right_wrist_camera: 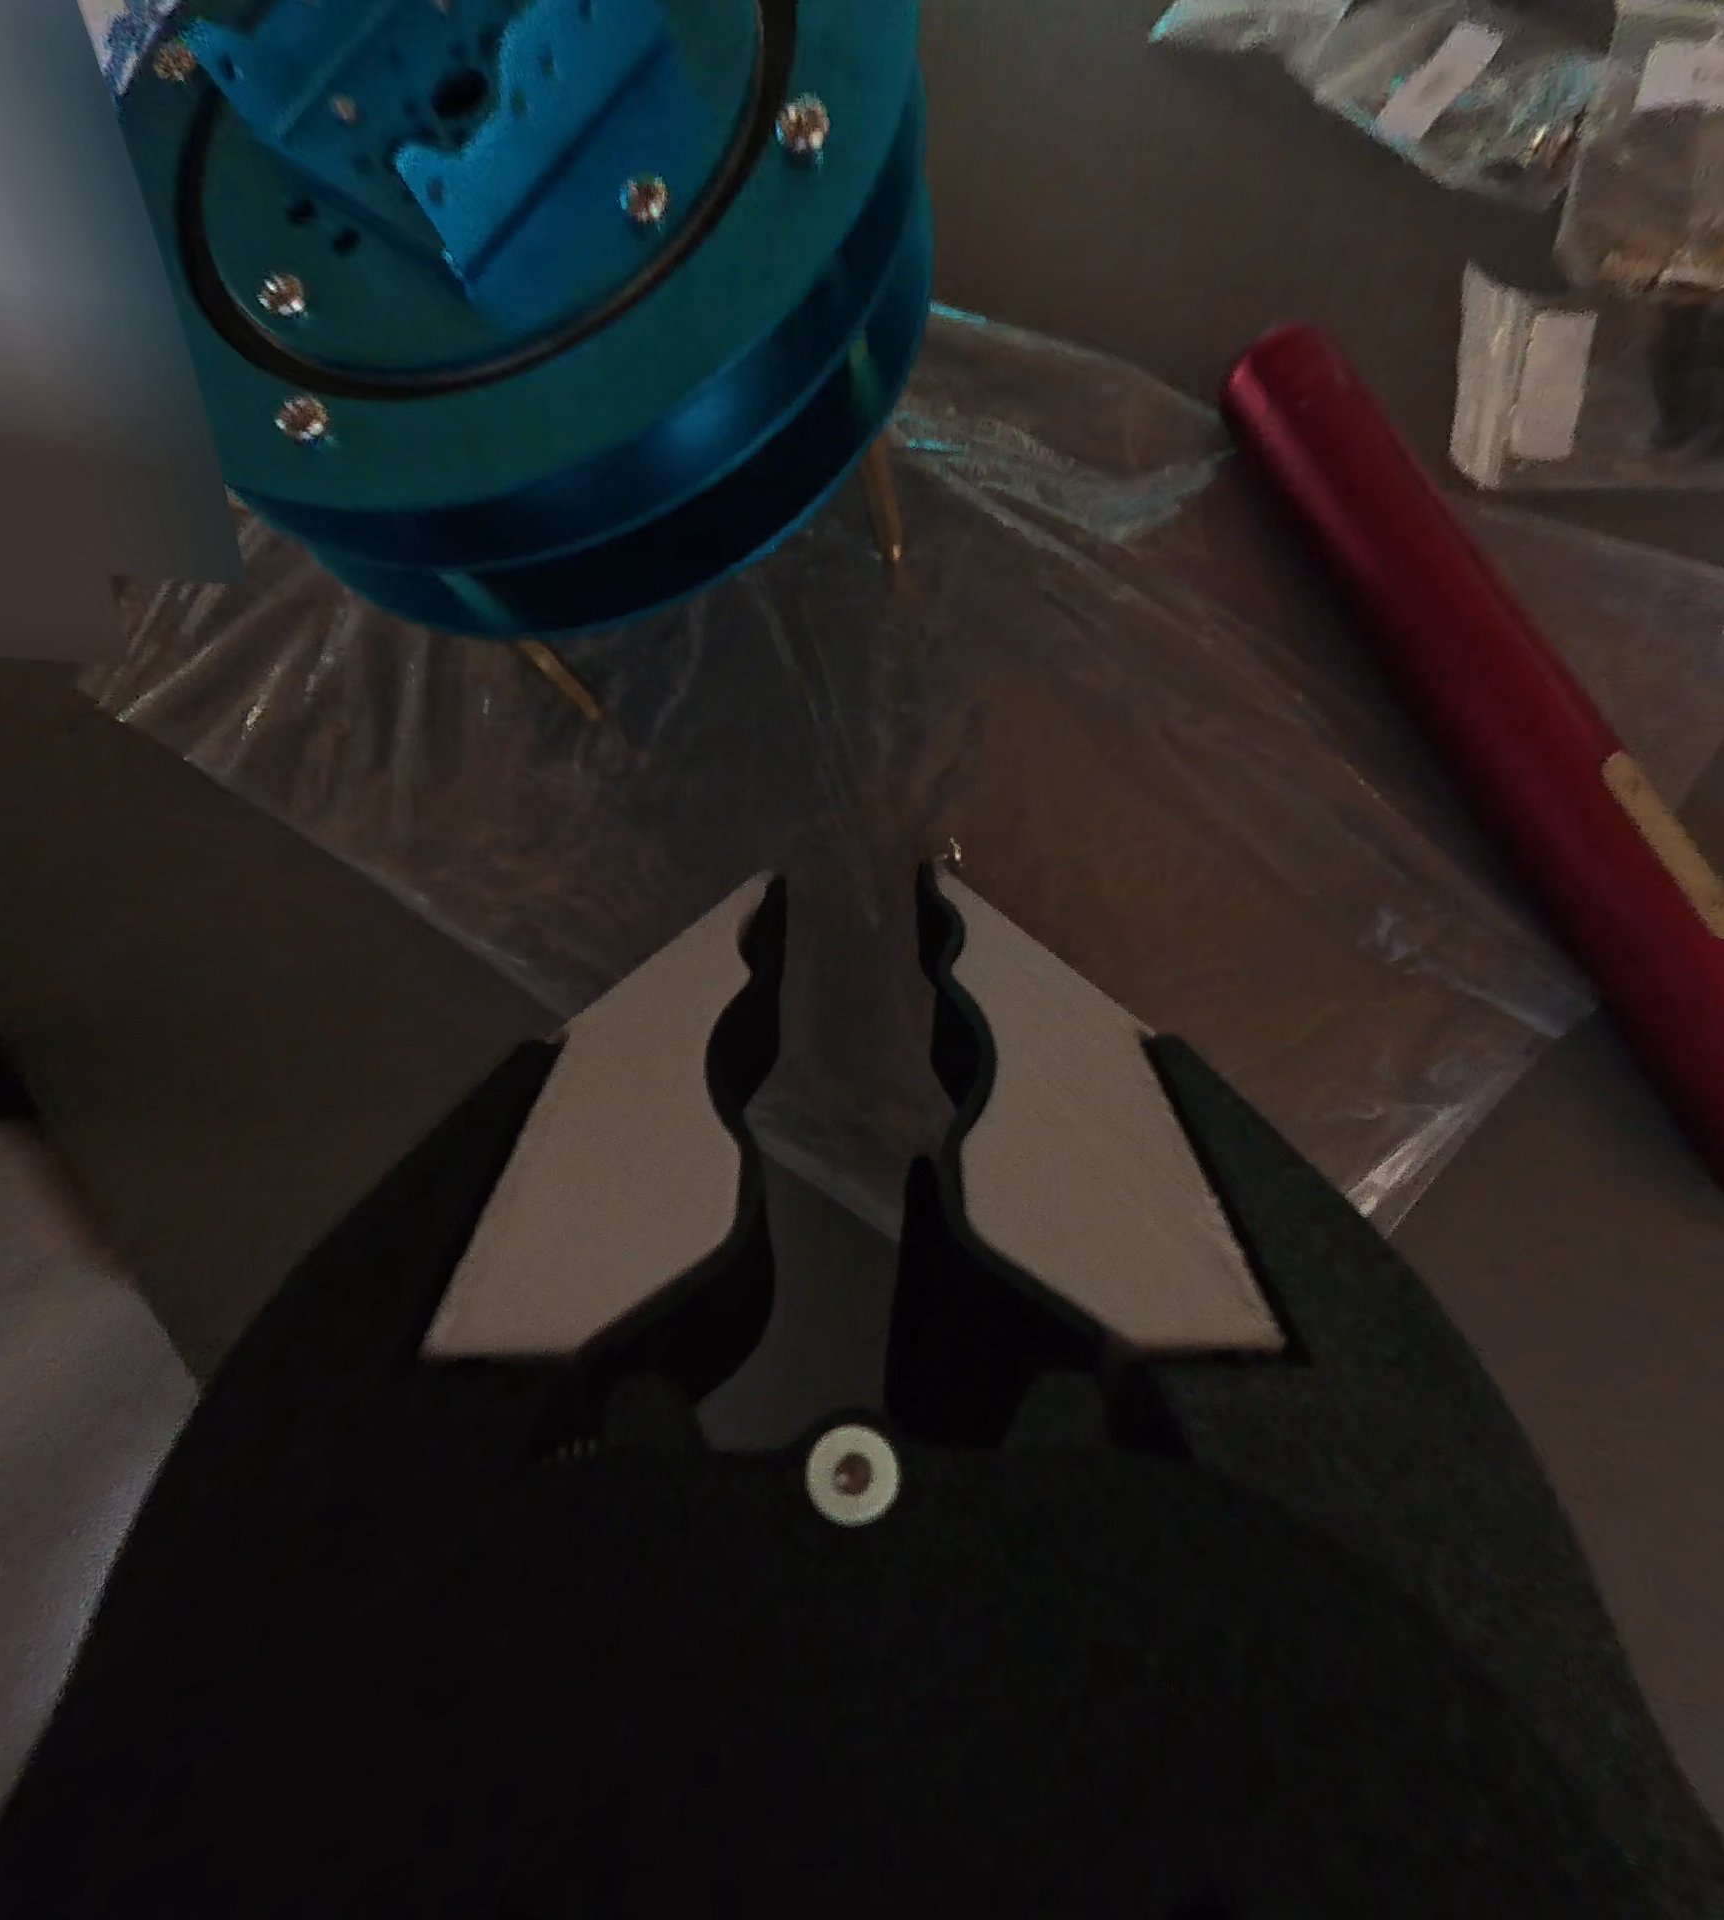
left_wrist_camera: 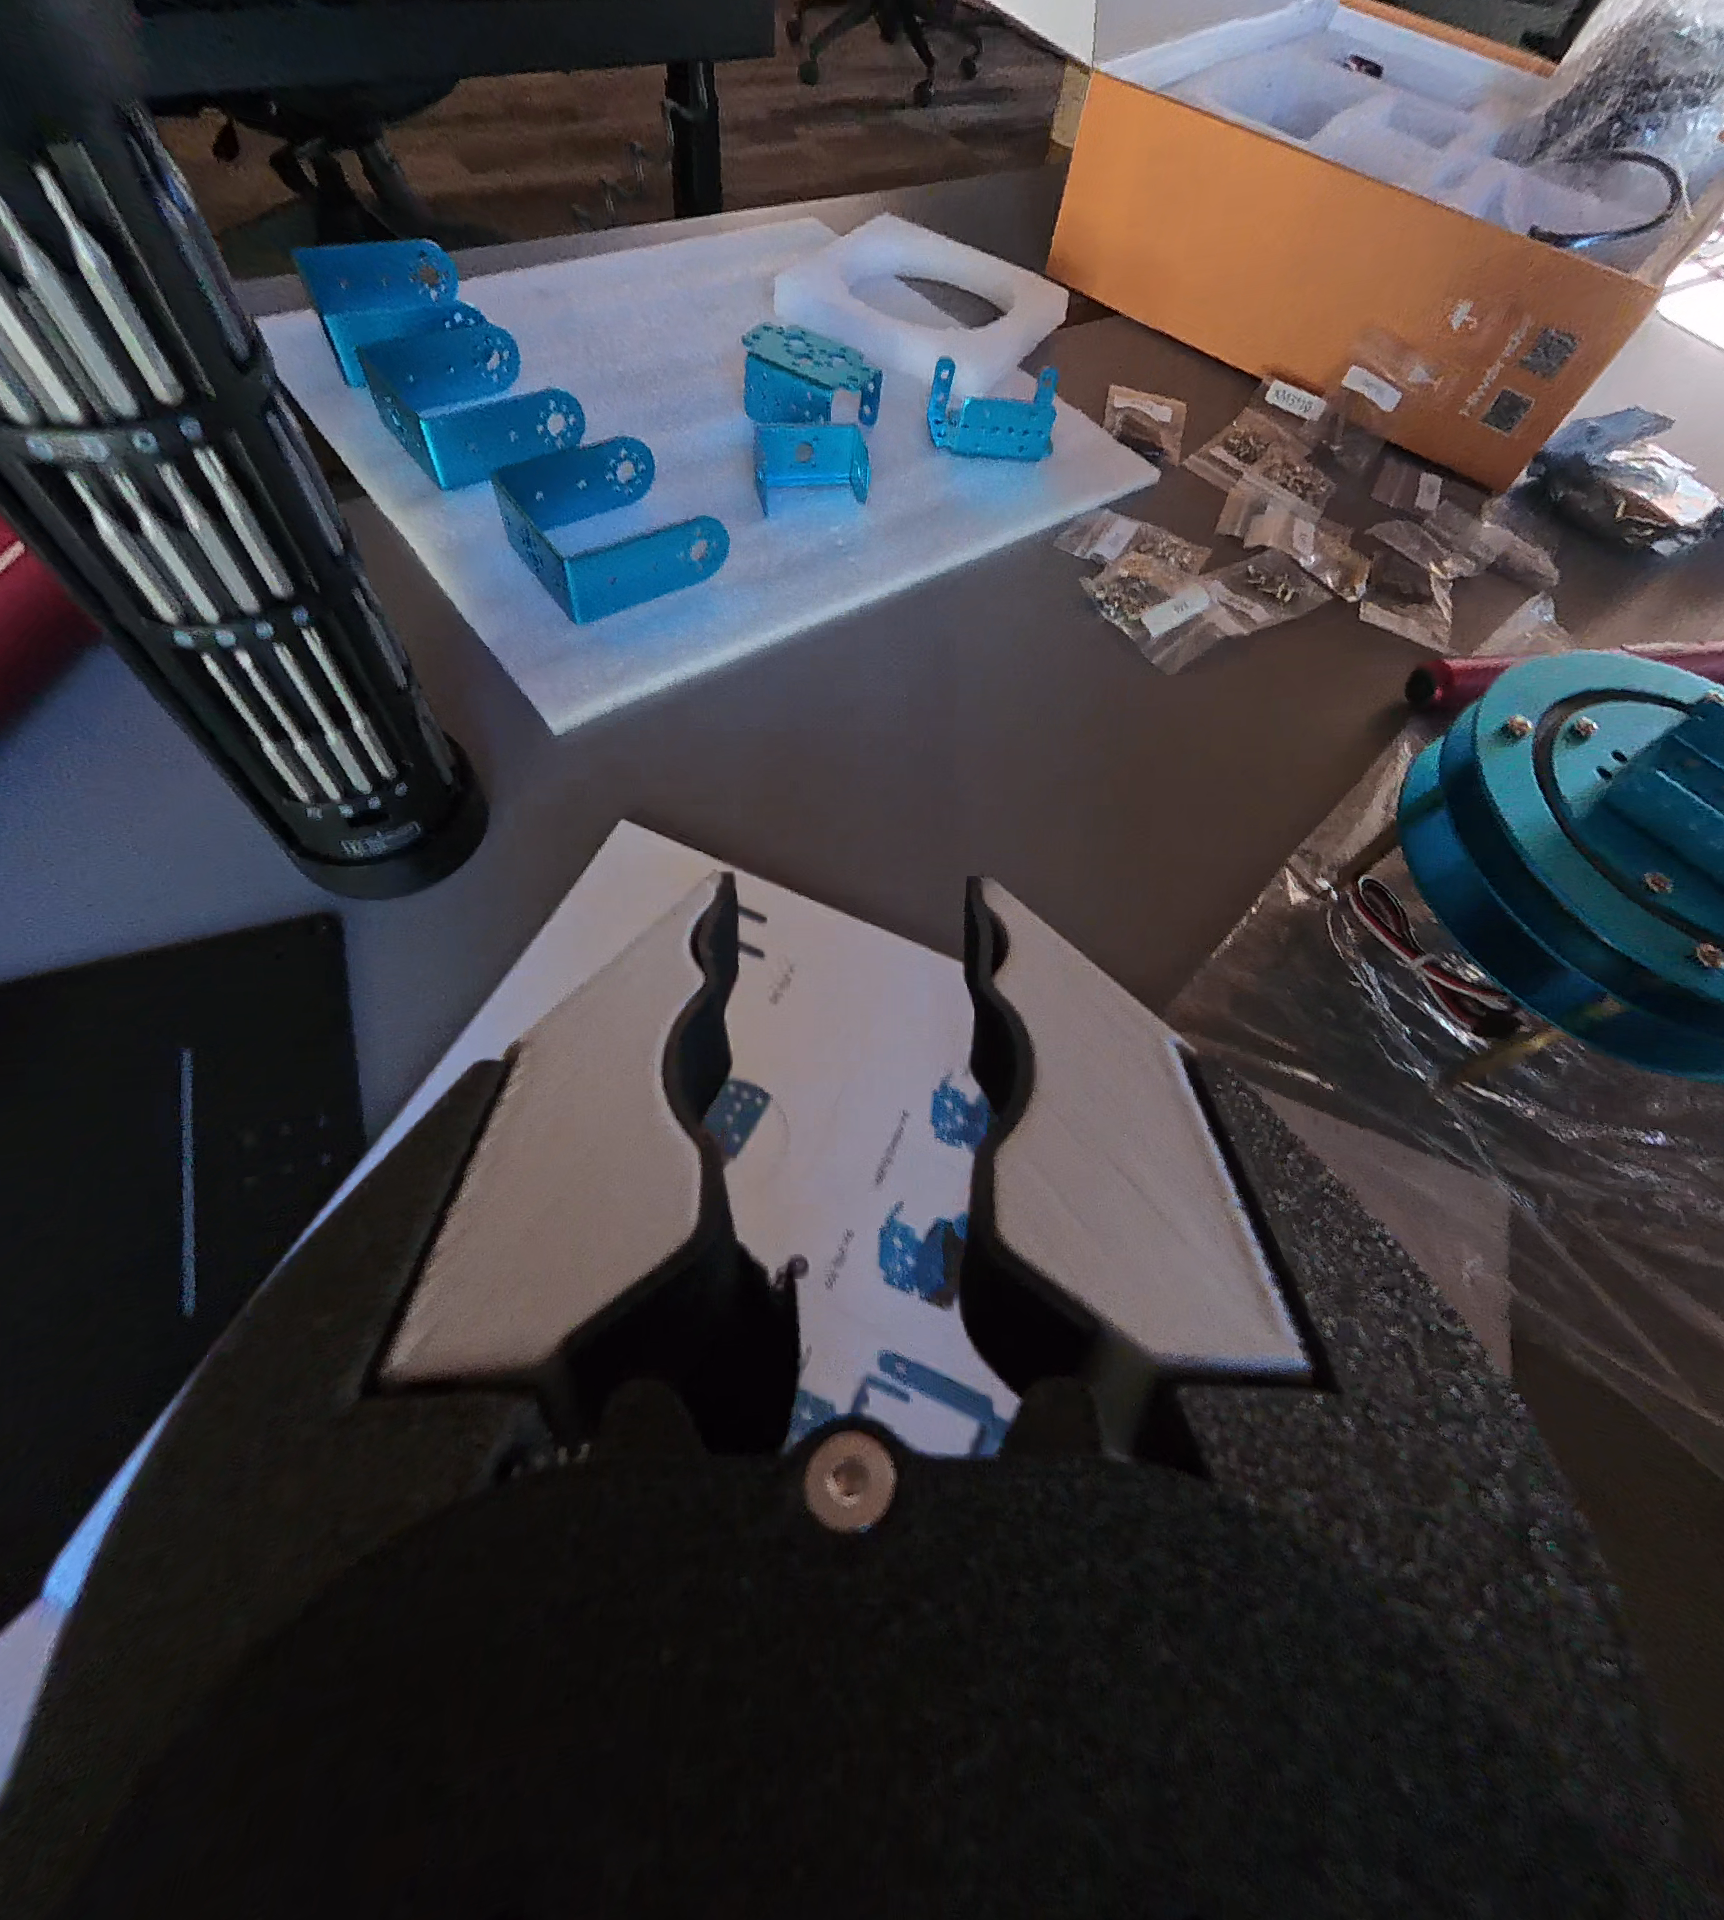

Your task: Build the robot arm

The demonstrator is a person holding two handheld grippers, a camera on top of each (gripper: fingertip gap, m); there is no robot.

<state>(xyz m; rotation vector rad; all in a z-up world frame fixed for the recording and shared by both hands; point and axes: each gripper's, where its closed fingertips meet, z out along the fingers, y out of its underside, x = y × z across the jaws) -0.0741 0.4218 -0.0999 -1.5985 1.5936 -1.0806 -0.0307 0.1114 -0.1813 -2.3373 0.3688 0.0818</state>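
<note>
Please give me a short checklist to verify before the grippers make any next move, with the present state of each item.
1. Left gripper empty, jaws apart: ok.
2. Right gripper empty, jaws apart: ok.
3. Printed sheet lies flat under left gripper: ok.
4. Teal round base stands upright on clear plastic bag: ok.
5. Red tool apart from right gripper: ok.
6. Right gripper touching the bag: cannot tell.

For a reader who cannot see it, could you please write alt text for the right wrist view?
The open right gripper hovers empty over a sheet of clear plastic wrap on a grey table. Ahead and to the left, a round blue metal base stands on thin brass legs on the wrap, and a red cylindrical tool lies to the right.
</note>
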